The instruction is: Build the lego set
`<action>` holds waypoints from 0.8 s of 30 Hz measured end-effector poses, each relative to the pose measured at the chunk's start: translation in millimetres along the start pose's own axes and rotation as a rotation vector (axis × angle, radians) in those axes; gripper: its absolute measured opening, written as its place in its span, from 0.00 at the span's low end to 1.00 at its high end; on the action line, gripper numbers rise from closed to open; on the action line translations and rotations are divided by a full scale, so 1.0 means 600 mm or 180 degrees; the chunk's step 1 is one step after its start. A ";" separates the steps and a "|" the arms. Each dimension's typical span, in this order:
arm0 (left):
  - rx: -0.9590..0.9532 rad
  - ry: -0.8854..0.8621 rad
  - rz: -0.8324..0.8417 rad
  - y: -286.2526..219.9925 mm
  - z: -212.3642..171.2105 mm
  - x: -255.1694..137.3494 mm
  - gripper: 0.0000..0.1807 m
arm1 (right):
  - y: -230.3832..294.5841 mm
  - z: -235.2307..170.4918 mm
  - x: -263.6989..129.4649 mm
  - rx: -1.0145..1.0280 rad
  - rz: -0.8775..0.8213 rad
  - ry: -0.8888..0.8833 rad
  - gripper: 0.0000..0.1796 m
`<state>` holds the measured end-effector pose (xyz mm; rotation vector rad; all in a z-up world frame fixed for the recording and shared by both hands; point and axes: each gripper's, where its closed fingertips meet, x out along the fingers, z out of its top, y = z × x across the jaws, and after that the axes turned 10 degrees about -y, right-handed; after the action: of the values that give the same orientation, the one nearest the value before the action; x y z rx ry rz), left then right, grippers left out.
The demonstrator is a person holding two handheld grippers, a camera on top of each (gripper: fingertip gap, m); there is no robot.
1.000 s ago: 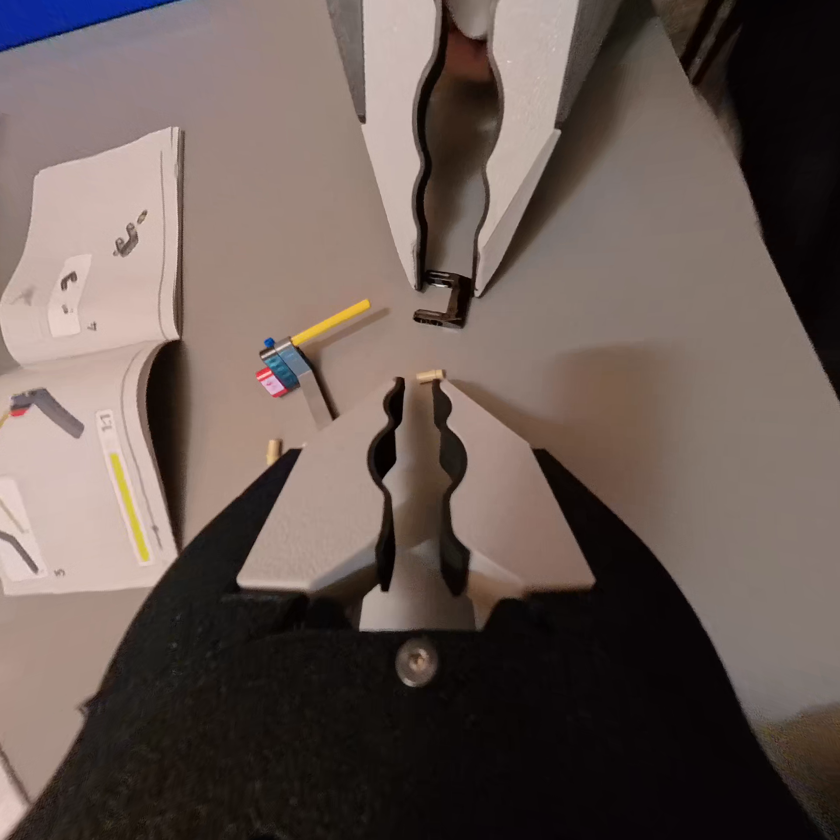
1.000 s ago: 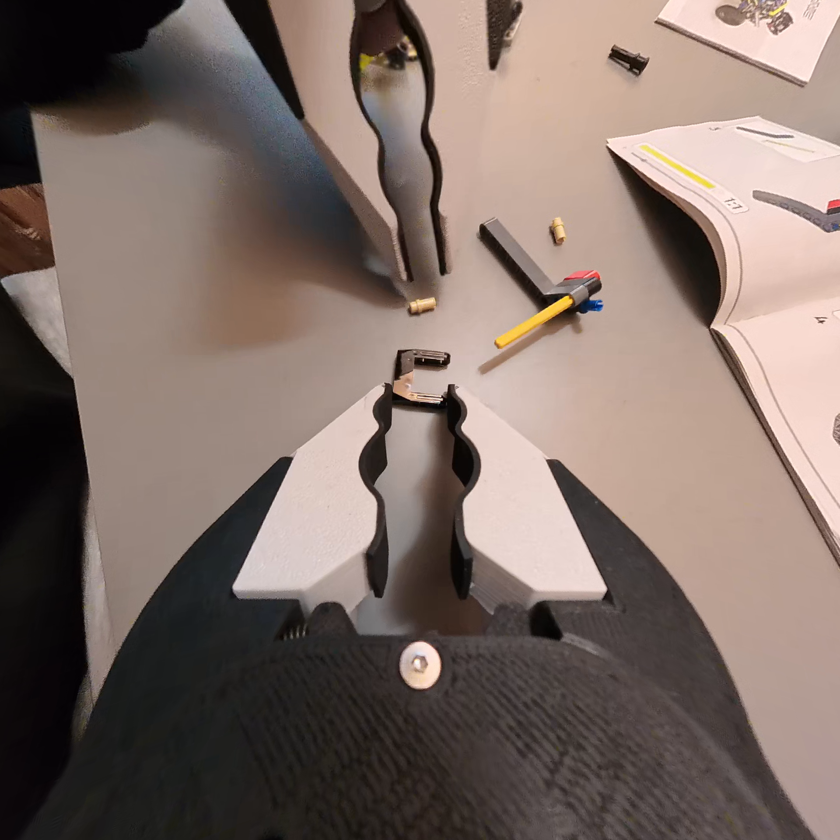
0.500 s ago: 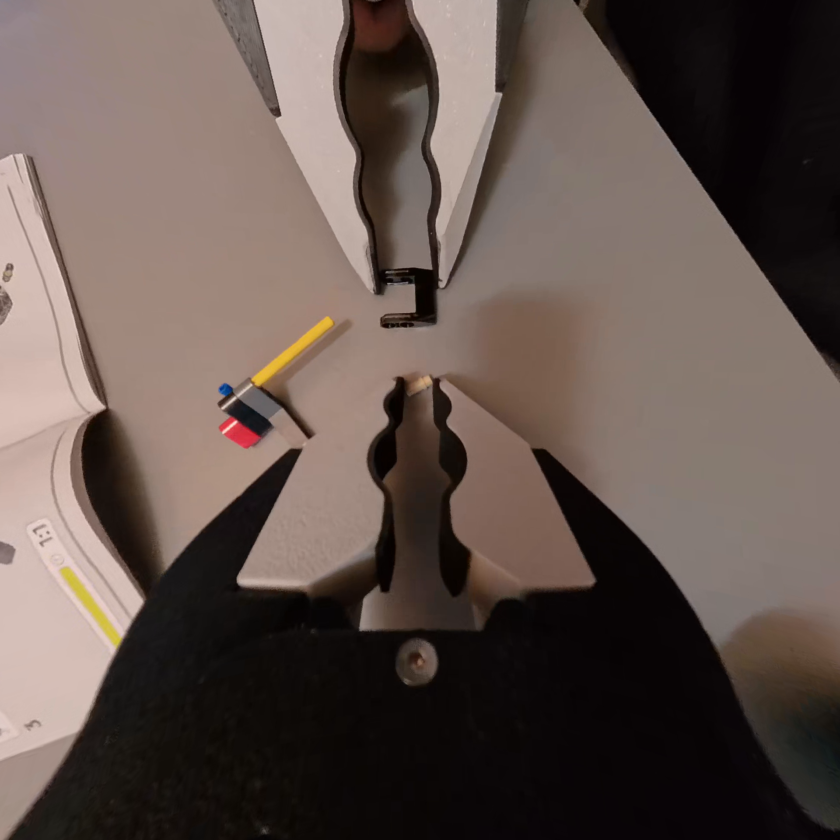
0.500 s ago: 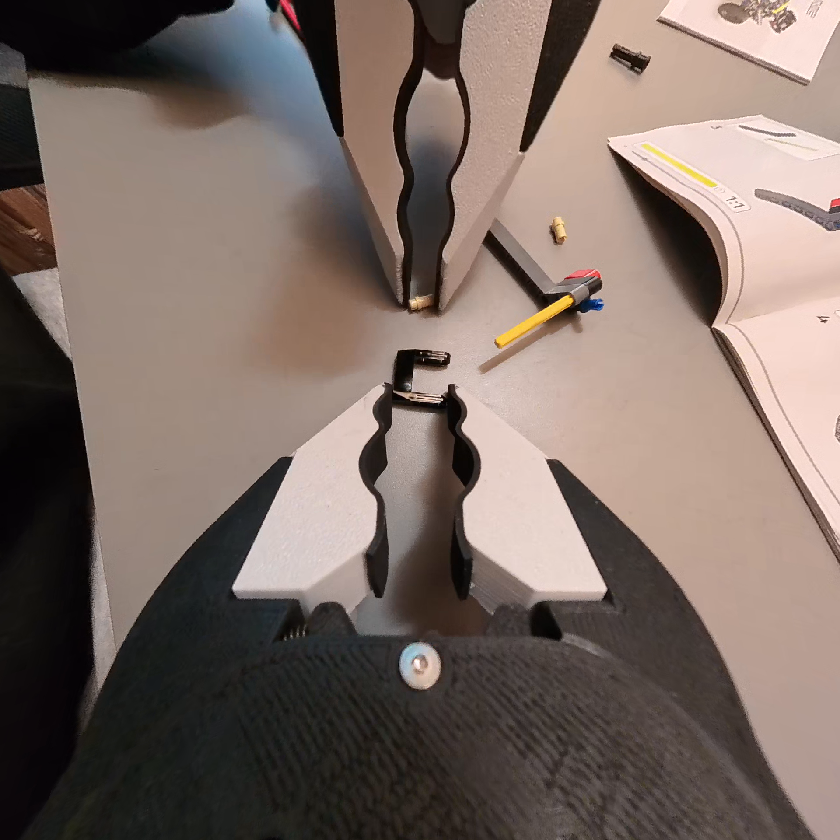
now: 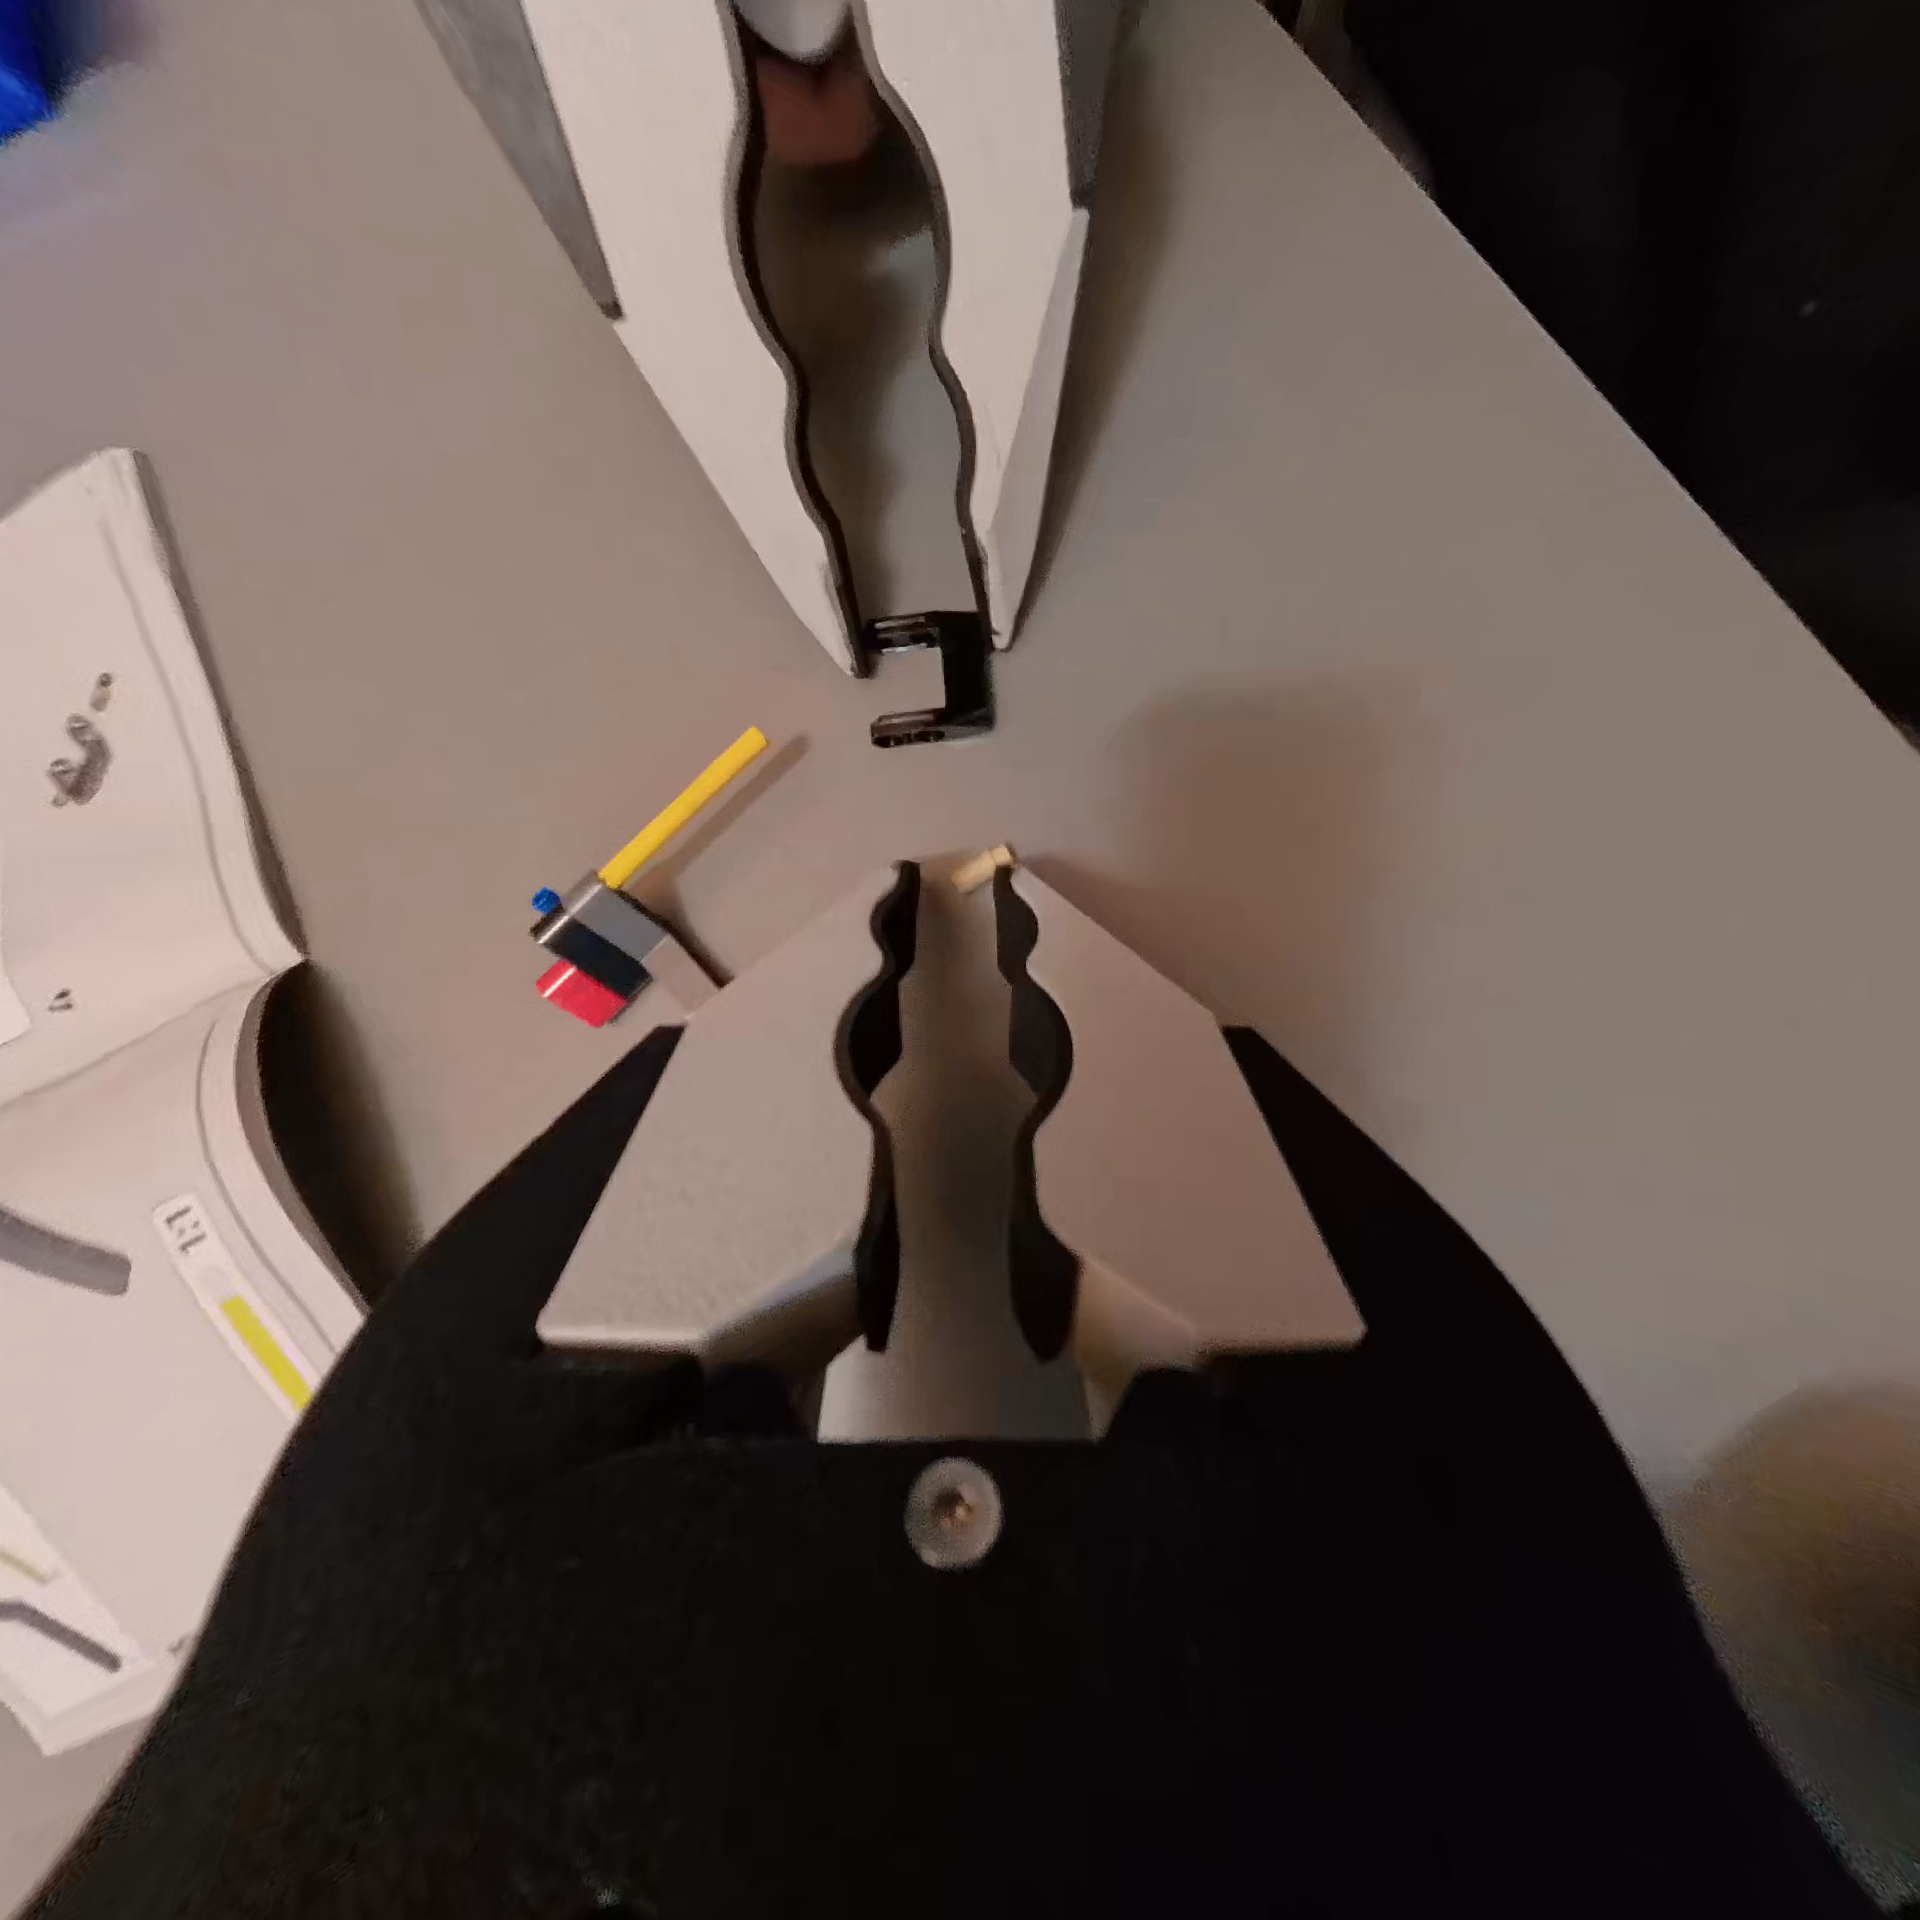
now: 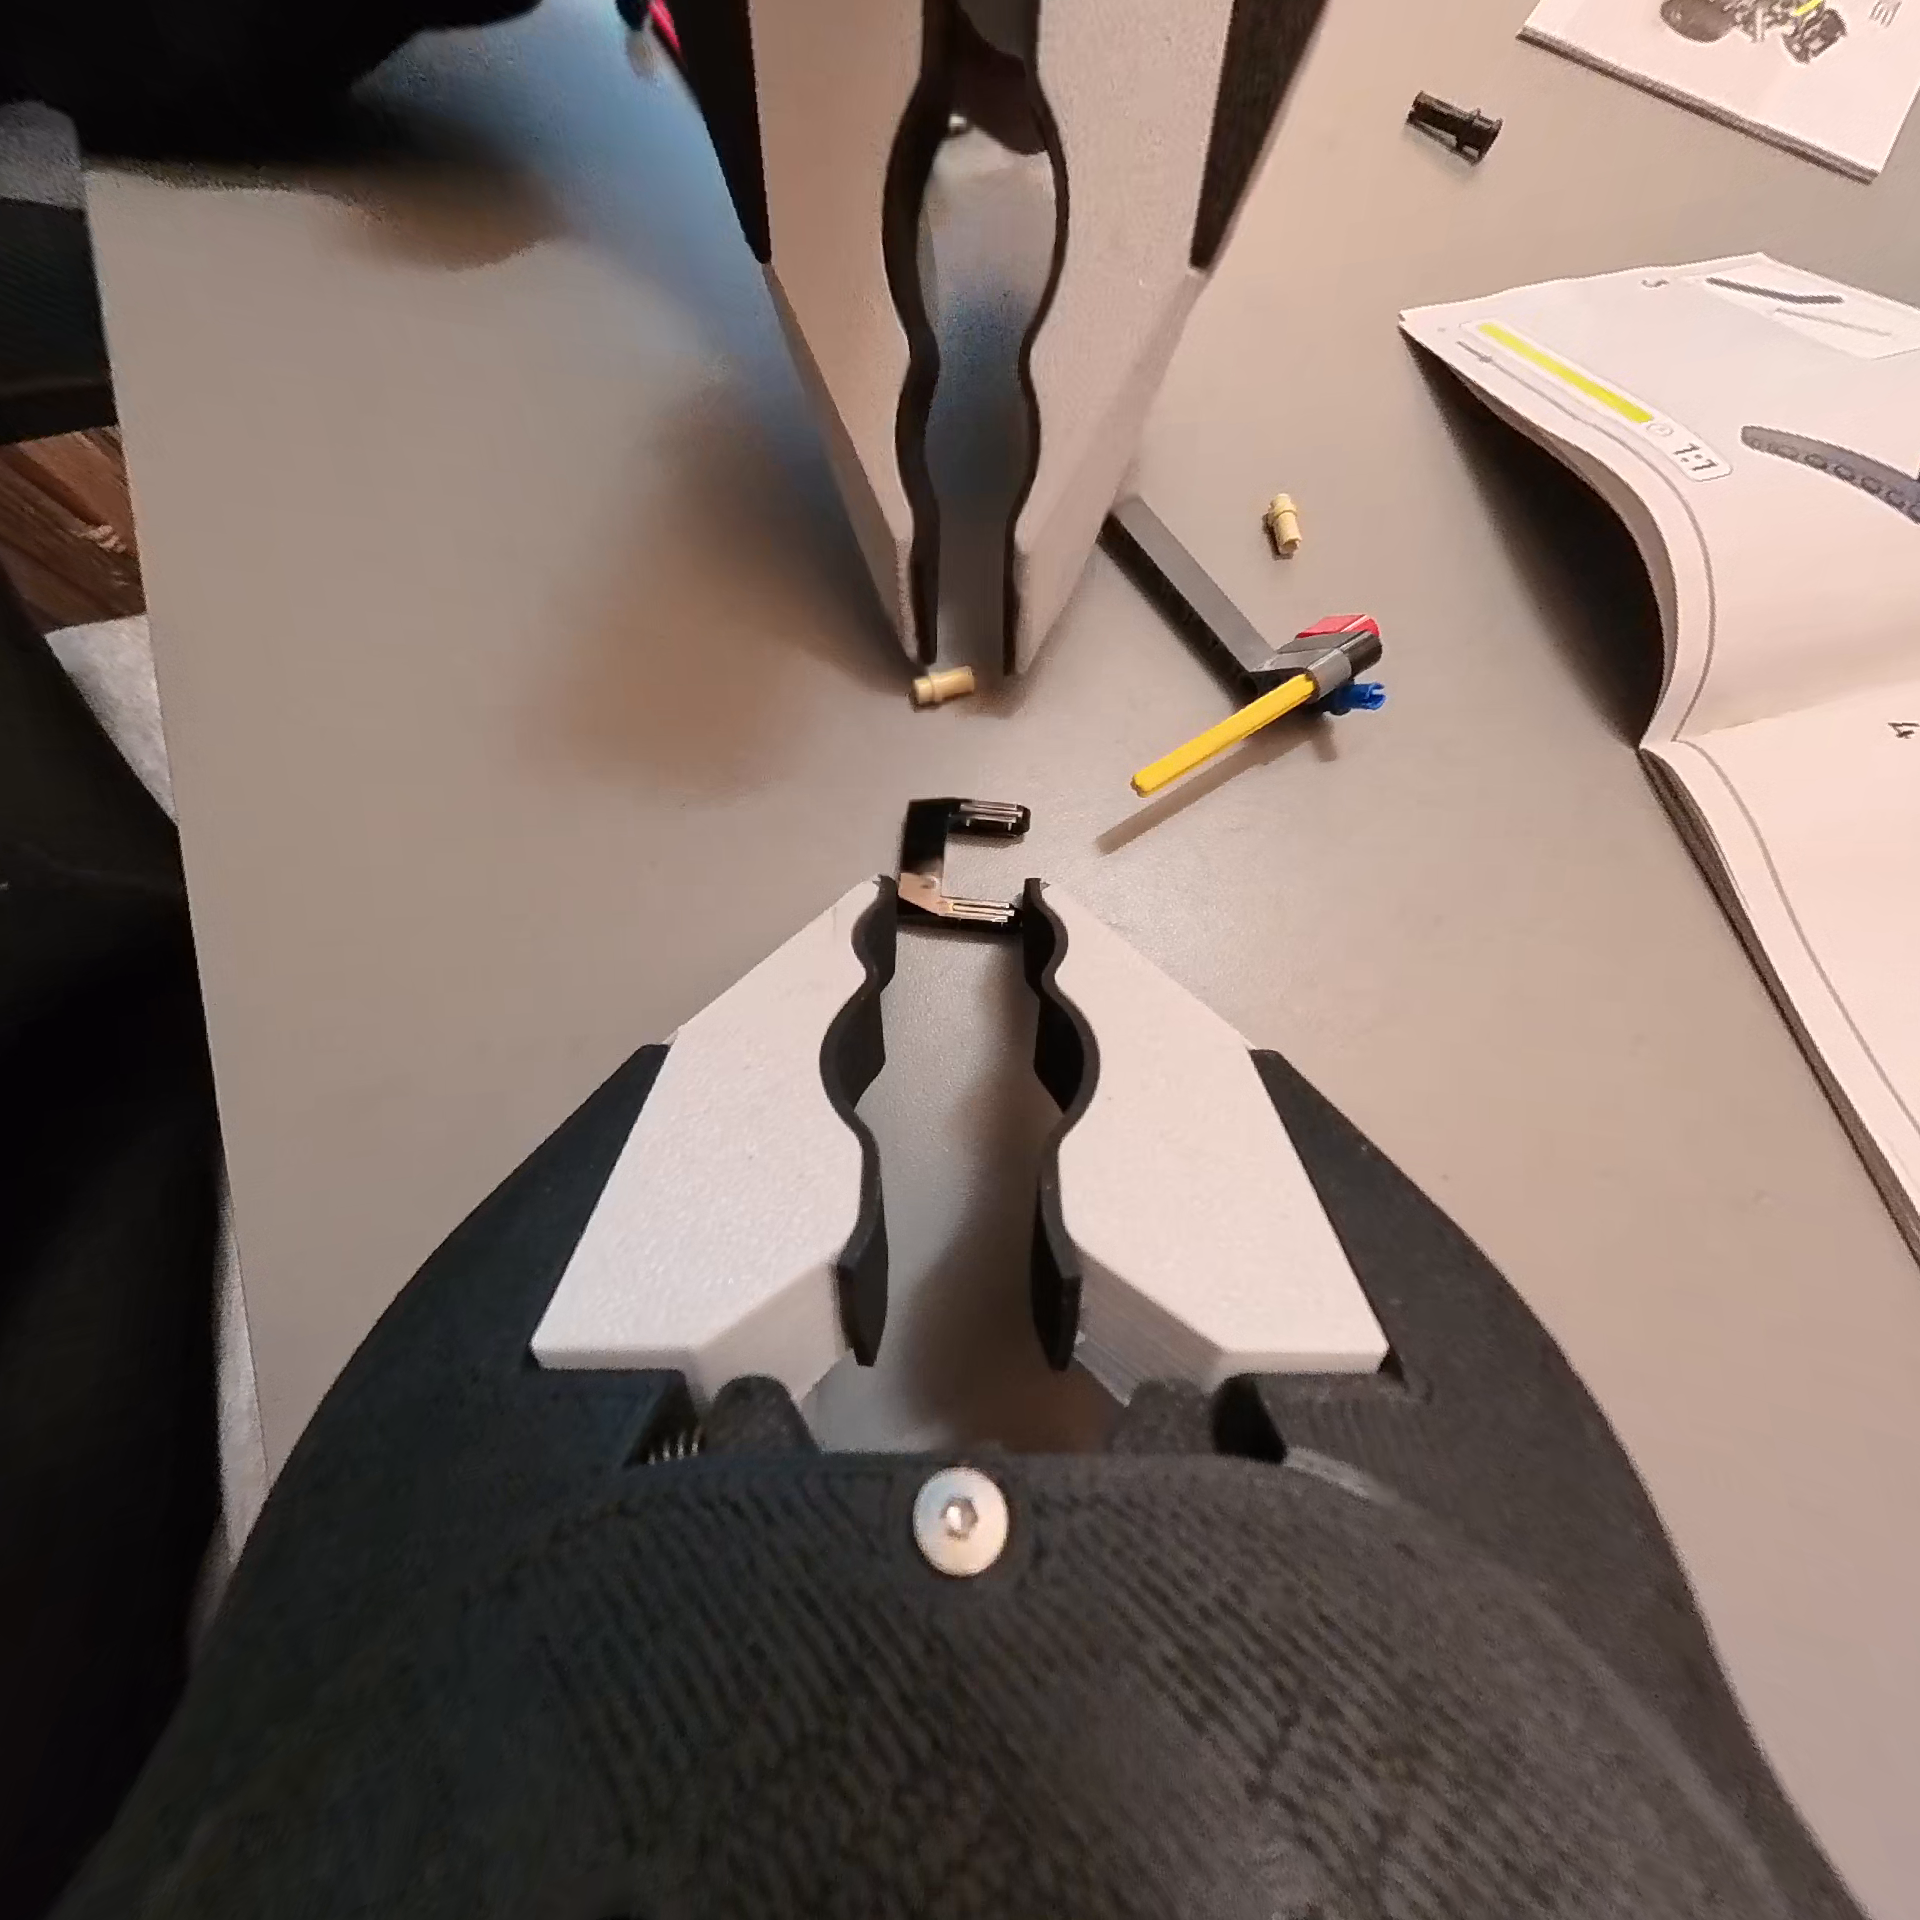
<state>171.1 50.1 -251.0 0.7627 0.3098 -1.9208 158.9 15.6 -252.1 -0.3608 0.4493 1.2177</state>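
The right gripper (image 6: 958, 891) has its jaws narrowed onto one arm of a black C-shaped piece (image 6: 951, 854) on the grey table (image 6: 520, 582). The left gripper (image 5: 956, 871) stands with jaws slightly apart, a tan pin (image 5: 981, 865) lying at their tips, not clamped. A yellow-axle assembly (image 6: 1283, 698) lies nearby, beside an open instruction booklet (image 6: 1787, 582).

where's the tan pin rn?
Tan pin lies on the table at the left hand-held gripper tips, just short of the black bracket.
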 end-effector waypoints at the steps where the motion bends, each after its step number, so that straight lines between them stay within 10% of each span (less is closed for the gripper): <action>1: -0.0002 0.0079 -0.0121 -0.003 -0.004 0.003 0.07 | 0.000 0.000 0.000 0.0006 0.0003 0.0001 0.12; 24: -0.1022 -0.0123 0.0796 0.000 0.005 0.018 0.02 | 0.000 0.000 0.000 -0.0001 -0.0006 0.0002 0.13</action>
<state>166.5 40.6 -255.4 0.5233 0.4635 -1.5987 159.2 15.7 -252.3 -0.3617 0.4491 1.2160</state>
